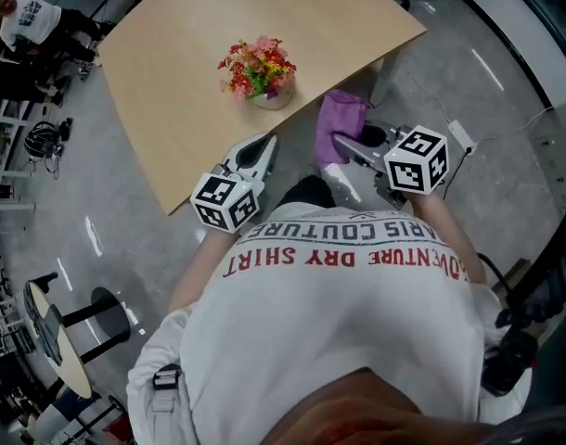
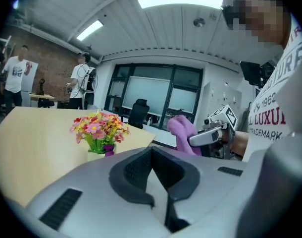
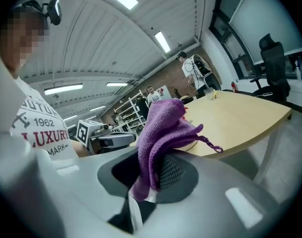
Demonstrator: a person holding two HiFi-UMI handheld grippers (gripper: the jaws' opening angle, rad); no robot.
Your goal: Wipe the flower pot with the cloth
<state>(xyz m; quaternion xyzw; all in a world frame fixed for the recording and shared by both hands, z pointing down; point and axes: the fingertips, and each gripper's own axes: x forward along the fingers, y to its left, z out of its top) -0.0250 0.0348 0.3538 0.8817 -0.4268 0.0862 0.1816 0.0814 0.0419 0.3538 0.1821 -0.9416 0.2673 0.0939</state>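
Note:
A small pale pot of red, pink and yellow flowers stands upright on the light wooden table. My right gripper is shut on a purple cloth, which bunches up above the jaws, just off the table's near edge to the right of the pot. My left gripper is shut with nothing between its jaws, hovering at the table's near edge in front of the pot. Each gripper view shows the other gripper beside it.
The person's white printed shirt fills the lower head view. A small round side table stands on the grey floor at lower left. People stand at the room's far side, and an office chair sits beyond the table.

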